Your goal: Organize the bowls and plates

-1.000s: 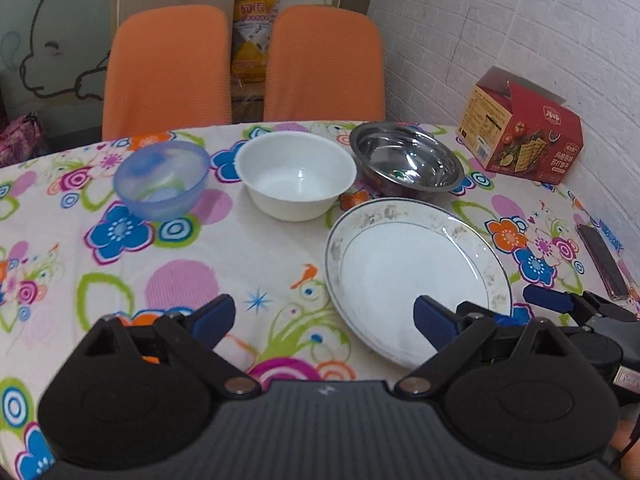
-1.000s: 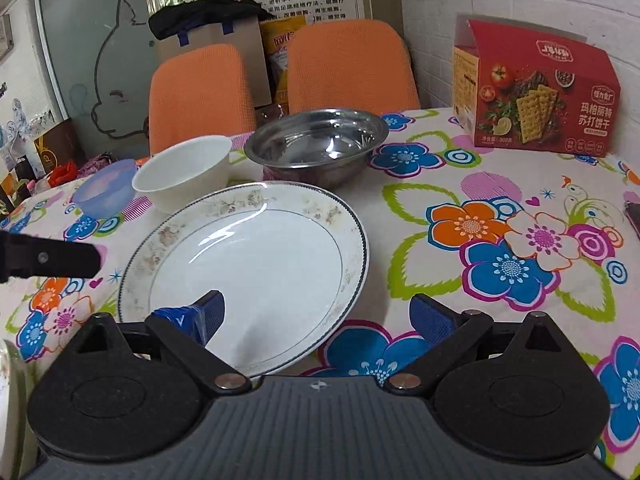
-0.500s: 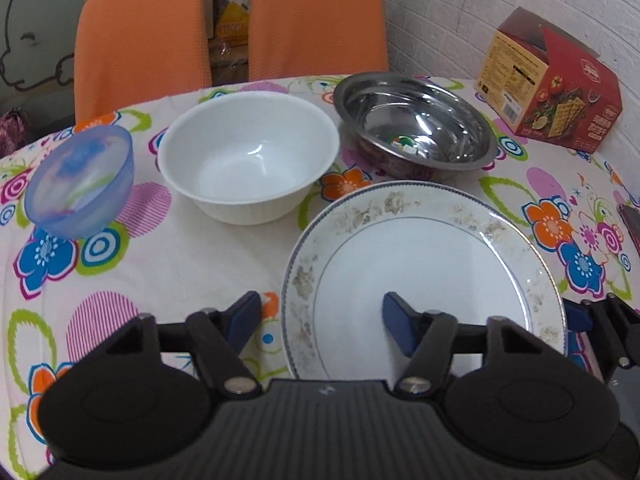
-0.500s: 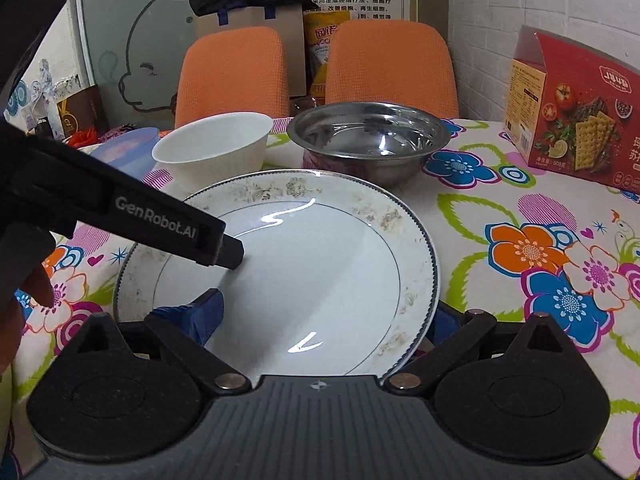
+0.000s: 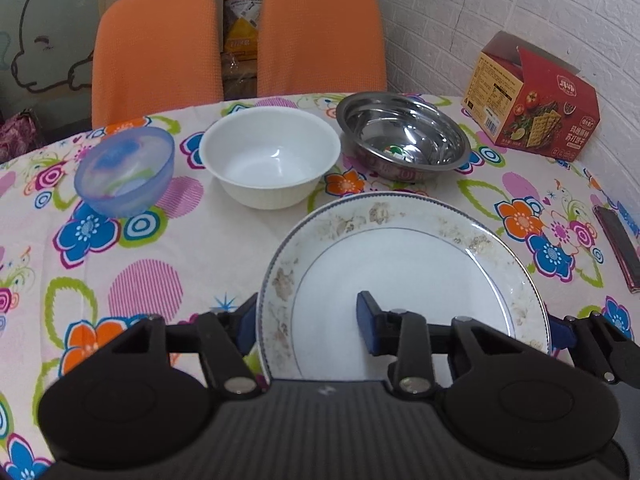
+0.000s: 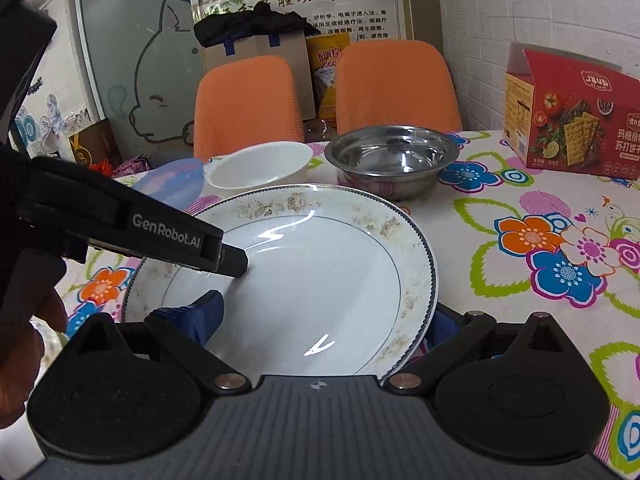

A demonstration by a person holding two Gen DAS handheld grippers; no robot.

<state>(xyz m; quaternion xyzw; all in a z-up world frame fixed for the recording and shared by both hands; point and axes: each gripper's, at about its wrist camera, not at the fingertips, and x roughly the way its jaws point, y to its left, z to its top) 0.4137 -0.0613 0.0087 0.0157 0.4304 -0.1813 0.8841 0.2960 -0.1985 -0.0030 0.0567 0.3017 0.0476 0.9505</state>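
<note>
The plate (image 5: 404,276) is round, shallow, glazed white ceramic with a faded floral band and a thin dark beaded rim. It sits at the near edge of the worktop (image 5: 208,248), which is covered by a smooth cloth printed with bright flowers.

The left gripper (image 5: 306,320) straddles the plate's left rim: one blue-padded finger is outside and below the rim, the other over the plate's inner surface. The fingers are at medium spread; whether they clamp the rim cannot be told.

The right gripper (image 6: 324,320) straddles the plate's right rim in the same manner, fingers wide; contact cannot be told.

Behind the plate stand three bowls in a row: a translucent blue plastic bowl (image 5: 125,170), an opaque white bowl (image 5: 270,156) with a ribbed outer wall, and a polished steel bowl (image 5: 402,136) with a flared lip. A red cardboard box (image 5: 534,118) stands against the white brick wall.
</note>
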